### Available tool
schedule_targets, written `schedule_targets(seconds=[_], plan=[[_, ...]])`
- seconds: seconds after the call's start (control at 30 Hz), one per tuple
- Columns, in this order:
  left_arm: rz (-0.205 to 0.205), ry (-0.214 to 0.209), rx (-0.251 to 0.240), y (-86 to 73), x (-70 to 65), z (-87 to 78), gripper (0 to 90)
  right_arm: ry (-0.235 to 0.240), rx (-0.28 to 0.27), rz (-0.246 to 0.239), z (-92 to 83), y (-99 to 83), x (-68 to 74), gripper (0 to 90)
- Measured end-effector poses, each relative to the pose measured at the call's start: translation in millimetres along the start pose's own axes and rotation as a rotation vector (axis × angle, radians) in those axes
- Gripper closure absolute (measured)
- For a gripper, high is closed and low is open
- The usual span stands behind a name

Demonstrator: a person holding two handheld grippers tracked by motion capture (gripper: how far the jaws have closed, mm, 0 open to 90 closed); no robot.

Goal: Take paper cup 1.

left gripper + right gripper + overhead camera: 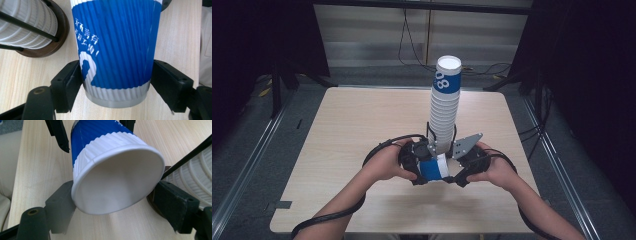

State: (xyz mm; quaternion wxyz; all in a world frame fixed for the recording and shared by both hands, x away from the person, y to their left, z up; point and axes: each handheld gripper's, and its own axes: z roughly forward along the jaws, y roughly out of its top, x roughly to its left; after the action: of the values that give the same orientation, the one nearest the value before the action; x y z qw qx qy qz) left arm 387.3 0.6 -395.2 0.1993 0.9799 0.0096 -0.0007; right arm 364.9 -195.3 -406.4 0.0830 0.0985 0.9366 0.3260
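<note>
Mid-handover of 1 blue paper cup (432, 168), held sideways just above the table (362, 130) near its front edge. Left gripper (116, 82) clamped on cup's base end; right gripper (115, 202) jaws flanking the rim, apparently touching. Next: release 1 side cleanly. Tall cup stack (445, 105) in its holder just behind; open tabletop left and right.

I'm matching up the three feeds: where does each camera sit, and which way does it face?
High view: above the person's side, facing forward and down on the table; forearms and both hands show.
Left gripper view: on the left gripper, facing the blue paper cup near its base; black jaws show.
Right gripper view: on the right gripper, facing the cup's open mouth; black jaws show.
Shared: the cup, the cup stack.
</note>
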Motion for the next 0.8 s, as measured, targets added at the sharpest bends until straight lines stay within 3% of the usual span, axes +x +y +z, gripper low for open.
schedule_targets(seconds=[0.07,0.1,0.13,0.23,0.27,0.3,0.53,0.7,0.8], plan=[[-0.013,-0.006,0.000,-0.7,1.0,1.3,26.8,0.000,0.006,-0.003,0.5,1.0,0.3,19.6],[0.006,-0.010,0.003,-0.7,2.9,1.5,27.0,0.003,0.010,-0.004,1.0,1.2,0.4,19.6],[-0.020,-0.015,-0.006,-1.7,1.9,2.8,27.9,0.001,0.010,-0.010,1.3,1.4,0.6,19.6],[-0.020,-0.019,-0.004,-2.1,2.2,3.0,28.7,0.003,0.012,-0.005,1.9,1.5,0.8,19.5],[0.005,-0.016,0.009,-2.0,4.2,2.3,28.7,0.004,0.016,-0.003,2.0,1.6,1.0,19.5],[-0.026,-0.025,0.001,-2.6,2.4,3.7,28.8,0.005,0.018,-0.003,2.2,1.8,1.0,19.5],[-0.041,-0.037,0.023,-2.7,2.3,7.8,29.2,0.003,0.022,-0.024,3.6,5.0,1.6,19.5],[-0.031,-0.041,0.036,-2.7,2.6,9.2,29.6,0.008,0.020,-0.035,4.1,6.4,2.8,19.0],[-0.033,-0.055,0.012,-5.5,2.3,9.0,29.5,0.018,0.007,-0.038,3.7,6.2,3.1,17.6]])
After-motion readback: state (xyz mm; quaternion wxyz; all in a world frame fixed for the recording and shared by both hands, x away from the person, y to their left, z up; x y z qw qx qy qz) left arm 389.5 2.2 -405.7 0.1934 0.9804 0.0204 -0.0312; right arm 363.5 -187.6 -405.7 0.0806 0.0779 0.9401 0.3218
